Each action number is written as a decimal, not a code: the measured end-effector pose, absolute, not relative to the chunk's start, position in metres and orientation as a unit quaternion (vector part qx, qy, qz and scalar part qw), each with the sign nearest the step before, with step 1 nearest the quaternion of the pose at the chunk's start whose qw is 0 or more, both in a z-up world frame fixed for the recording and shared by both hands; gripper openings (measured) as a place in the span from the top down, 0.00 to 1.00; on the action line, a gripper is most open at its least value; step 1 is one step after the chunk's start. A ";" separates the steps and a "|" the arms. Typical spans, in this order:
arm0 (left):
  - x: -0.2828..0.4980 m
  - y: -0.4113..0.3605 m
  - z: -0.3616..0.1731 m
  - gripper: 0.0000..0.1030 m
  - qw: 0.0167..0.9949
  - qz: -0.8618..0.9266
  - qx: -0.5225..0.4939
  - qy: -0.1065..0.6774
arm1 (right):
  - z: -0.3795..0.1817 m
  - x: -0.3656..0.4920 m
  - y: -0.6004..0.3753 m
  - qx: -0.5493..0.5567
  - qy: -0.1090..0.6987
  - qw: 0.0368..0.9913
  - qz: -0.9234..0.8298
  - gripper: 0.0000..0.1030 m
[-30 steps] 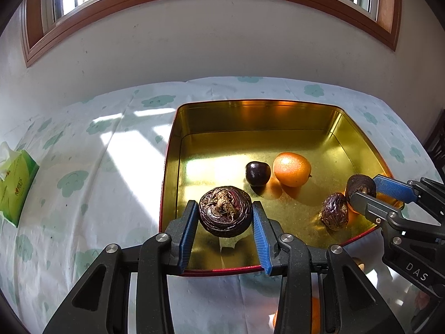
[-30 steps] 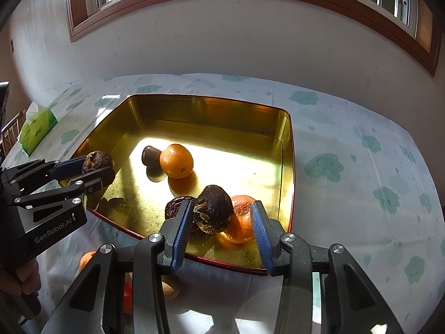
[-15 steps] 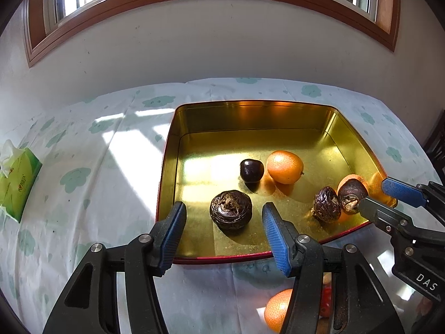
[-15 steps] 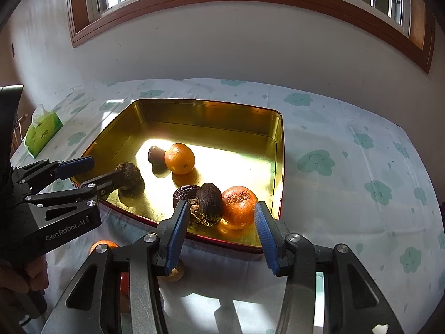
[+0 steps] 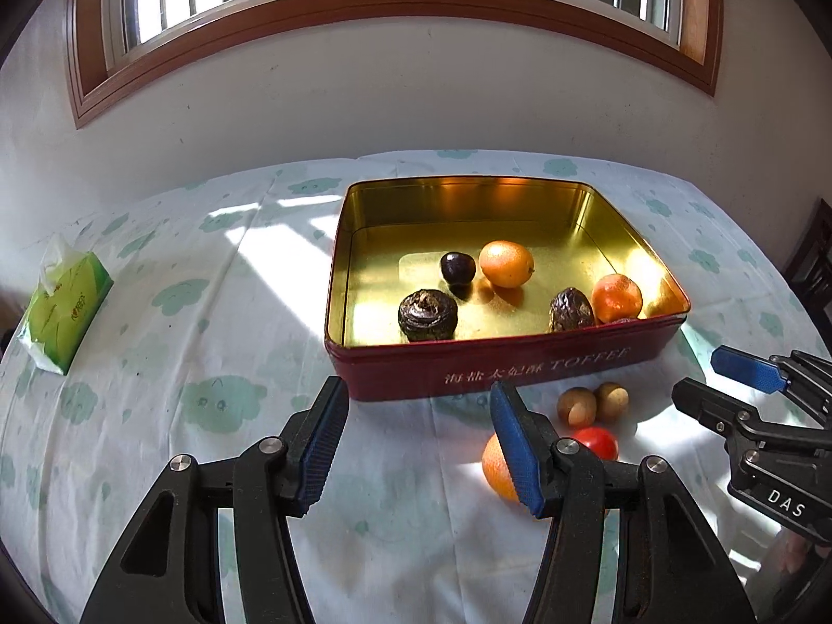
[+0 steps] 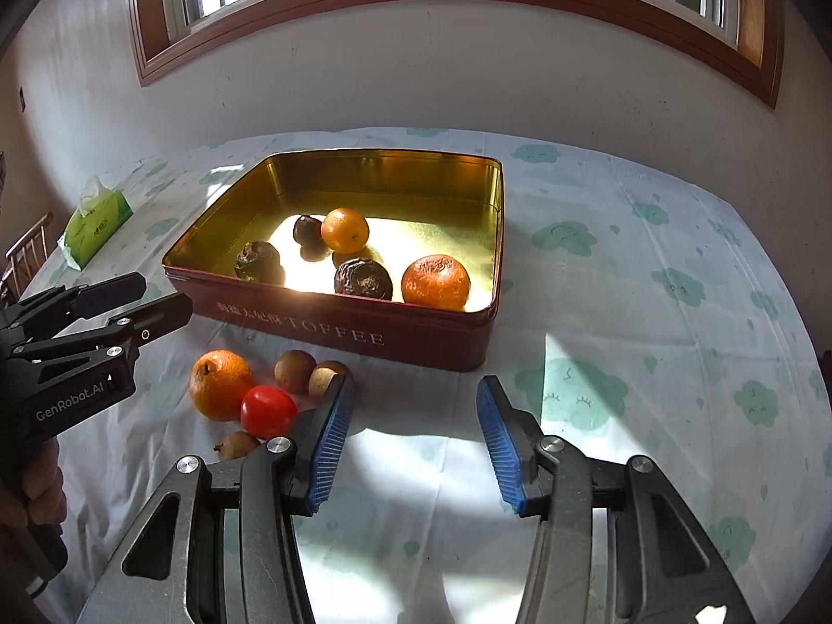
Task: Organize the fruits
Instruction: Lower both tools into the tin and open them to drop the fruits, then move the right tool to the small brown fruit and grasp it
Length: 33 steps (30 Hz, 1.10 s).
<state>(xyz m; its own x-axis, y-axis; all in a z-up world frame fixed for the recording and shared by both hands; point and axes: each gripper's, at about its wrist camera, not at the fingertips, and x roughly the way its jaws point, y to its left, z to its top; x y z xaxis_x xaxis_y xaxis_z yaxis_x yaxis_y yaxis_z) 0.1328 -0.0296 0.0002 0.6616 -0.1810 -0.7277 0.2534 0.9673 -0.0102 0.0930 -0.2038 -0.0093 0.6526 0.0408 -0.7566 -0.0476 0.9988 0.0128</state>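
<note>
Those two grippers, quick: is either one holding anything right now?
Left gripper: open, holding nothing, jaws just widened.
Right gripper: open, holding nothing, jaws just widened.

Red tin (image 6: 364, 330), gold inside; cloth (image 6: 624, 270) white, perhaps green-clouded.

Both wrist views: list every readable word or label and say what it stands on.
"TOFFEE": red tin front wall; the Chinese characters before it are too blurred.
"GenRobot.AI": left gripper body.
"DAS": right gripper body, cut off.
Green tissue pack: print too small.
</note>
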 end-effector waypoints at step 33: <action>0.077 0.048 -0.046 0.43 0.902 -0.042 0.012 0.430 | -0.046 0.060 -0.131 -0.050 0.441 0.892 0.087 0.53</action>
